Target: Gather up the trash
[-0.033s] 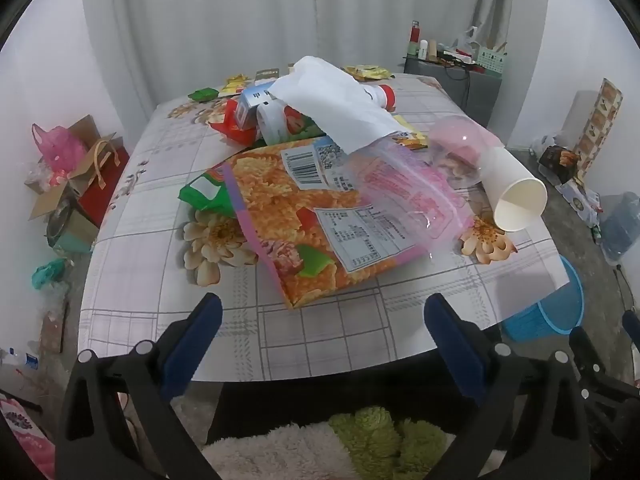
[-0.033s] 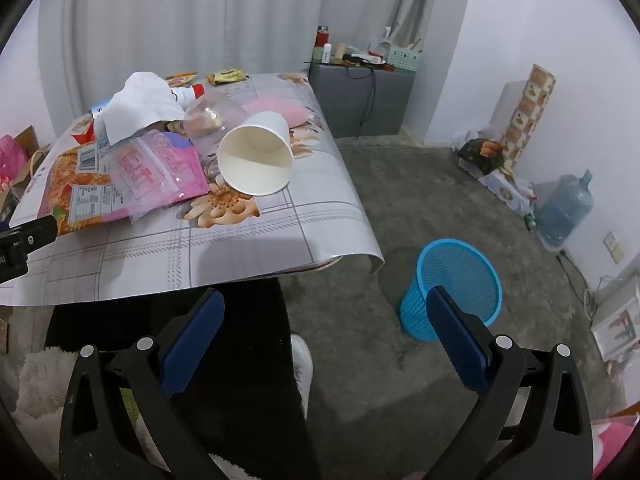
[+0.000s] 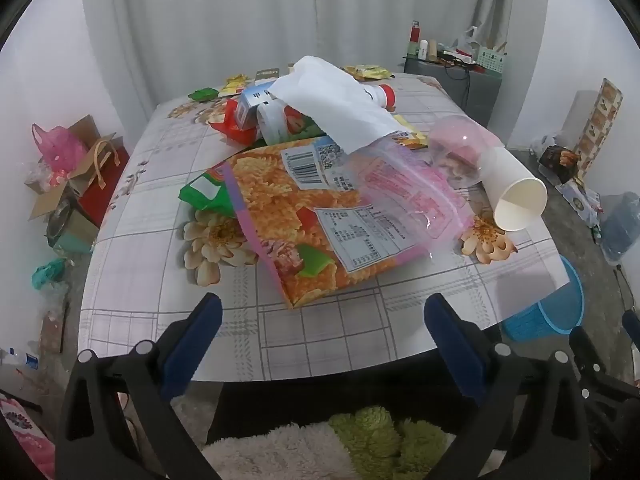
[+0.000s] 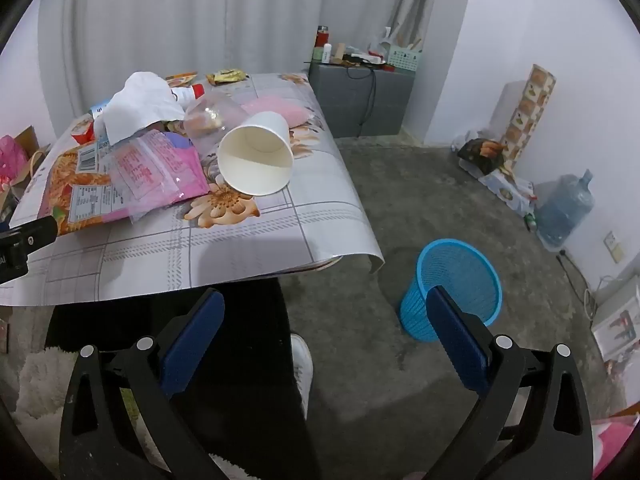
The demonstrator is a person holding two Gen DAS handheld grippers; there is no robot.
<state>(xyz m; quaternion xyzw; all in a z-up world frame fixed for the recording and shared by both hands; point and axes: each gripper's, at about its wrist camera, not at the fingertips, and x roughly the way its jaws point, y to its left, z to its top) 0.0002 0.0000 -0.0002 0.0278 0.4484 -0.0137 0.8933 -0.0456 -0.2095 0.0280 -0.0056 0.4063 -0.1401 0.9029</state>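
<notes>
Left view: low at near edge of worktop (image 3: 168, 280), looks across it. Right view: off worktop corner, looks at floor. Both show paper cup (image 3: 514, 196) (image 4: 256, 160), blue bin (image 3: 560, 312) (image 4: 460, 280).

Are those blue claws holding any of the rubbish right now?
No. The left gripper and right gripper are both open and empty.

The left hand-held gripper (image 3: 322, 326) is held spread wide above the near edge of the desk (image 3: 132, 264). An orange snack bag (image 3: 296, 216) is overlapped by a clear pink bag (image 3: 404, 196); a white paper cup (image 3: 514, 190) is tipped beside it.
</notes>
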